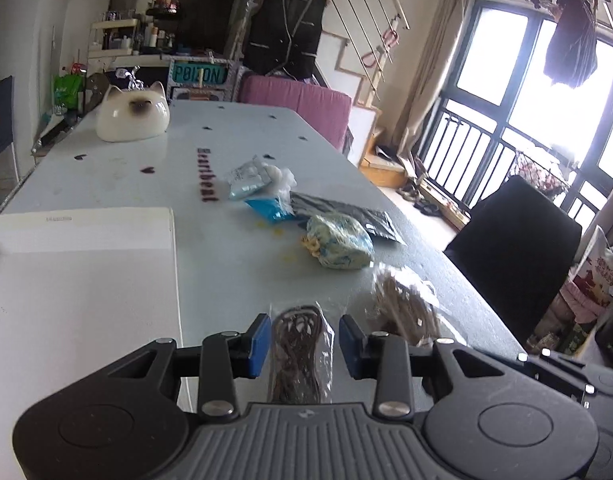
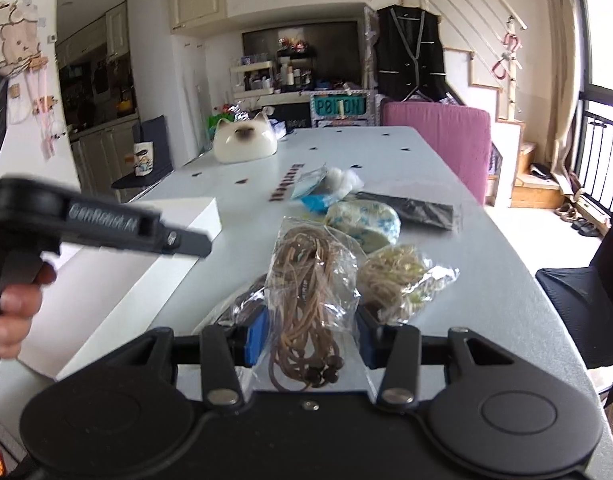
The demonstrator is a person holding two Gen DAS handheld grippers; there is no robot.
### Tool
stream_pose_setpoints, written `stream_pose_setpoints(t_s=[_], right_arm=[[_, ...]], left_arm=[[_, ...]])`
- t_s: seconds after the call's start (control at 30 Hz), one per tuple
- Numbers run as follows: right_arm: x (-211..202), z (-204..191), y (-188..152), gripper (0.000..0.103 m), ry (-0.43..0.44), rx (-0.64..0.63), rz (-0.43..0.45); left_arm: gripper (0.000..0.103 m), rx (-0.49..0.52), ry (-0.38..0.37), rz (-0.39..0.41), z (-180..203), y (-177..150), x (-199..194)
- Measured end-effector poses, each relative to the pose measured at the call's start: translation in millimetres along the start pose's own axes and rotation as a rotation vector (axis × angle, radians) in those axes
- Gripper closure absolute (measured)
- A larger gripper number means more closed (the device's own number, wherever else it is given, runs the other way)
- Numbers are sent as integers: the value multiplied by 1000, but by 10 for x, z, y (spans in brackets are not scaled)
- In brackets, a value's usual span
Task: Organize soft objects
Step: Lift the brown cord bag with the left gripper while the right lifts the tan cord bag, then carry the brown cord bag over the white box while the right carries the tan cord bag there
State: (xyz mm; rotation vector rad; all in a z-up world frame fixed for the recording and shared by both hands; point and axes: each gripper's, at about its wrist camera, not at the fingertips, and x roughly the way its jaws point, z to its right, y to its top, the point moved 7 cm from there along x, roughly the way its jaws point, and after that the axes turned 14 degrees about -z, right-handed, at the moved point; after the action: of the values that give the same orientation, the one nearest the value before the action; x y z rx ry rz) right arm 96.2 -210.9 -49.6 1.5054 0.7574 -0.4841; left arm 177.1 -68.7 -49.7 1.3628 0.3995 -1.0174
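My left gripper (image 1: 305, 342) is open, its blue pads on either side of a clear bag of dark brown cord (image 1: 300, 354) on the table. My right gripper (image 2: 311, 340) is open around a clear bag of light brown cord (image 2: 312, 284); the dark cord bag (image 2: 246, 304) lies to its left. A bag of pale yellow cord (image 2: 398, 276) lies to its right, blurred in the left wrist view (image 1: 404, 308). Further off lie a blue-patterned soft bundle (image 1: 340, 242), a black flat pouch (image 1: 346, 212), a blue packet (image 1: 268, 206) and a bag with cotton (image 1: 258, 174).
A white box (image 1: 78, 280) lies on the table's left part. A ceramic cat head (image 1: 132, 114) stands at the far end. A black chair (image 1: 518, 248) is by the right edge, a pink chair (image 1: 298, 100) beyond. The left gripper's body (image 2: 86, 220) shows in the right wrist view.
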Motion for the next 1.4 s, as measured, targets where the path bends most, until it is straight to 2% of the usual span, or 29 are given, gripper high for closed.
stream_pose_setpoints(t_s=[0.07,0.1,0.23,0.33,0.43,0.57,0.67,0.8,0.87,0.93,1.1,1.23,1.4], right_arm=[[-14,29,12,57,-11,16,3],[-23,45,9,57,-16,21,3],[-63,126,-27,57,-26,39,4],[-90,199,-51,57,-29,47,4],[-90,278,-74,57,-27,60,2],[-48,335,-90,57,-17,74,-4],[-2,327,-102,57,-2,78,-10],[20,319,-126,57,11,82,-15],[11,333,-129,57,10,84,-14],[-4,343,-133,57,8,84,-11],[1,364,-136,57,8,95,-13],[14,360,-143,57,14,97,-17],[9,359,-143,57,16,97,-17]], left_arm=[[50,6,-12,-14,5,-35,0],[48,13,-19,-28,23,-60,26],[48,56,-43,-101,146,-172,256],[49,55,-15,-152,143,-189,492],[49,21,10,-153,39,-118,590],[49,-28,13,-112,-111,6,508],[50,-26,54,-124,-194,18,502],[49,37,71,-187,-99,-79,628],[49,83,87,-193,-14,-104,675],[50,115,124,-180,24,-113,701],[50,133,112,-189,87,-124,739],[50,226,171,-173,223,-159,755],[50,254,181,-178,240,-206,816]])
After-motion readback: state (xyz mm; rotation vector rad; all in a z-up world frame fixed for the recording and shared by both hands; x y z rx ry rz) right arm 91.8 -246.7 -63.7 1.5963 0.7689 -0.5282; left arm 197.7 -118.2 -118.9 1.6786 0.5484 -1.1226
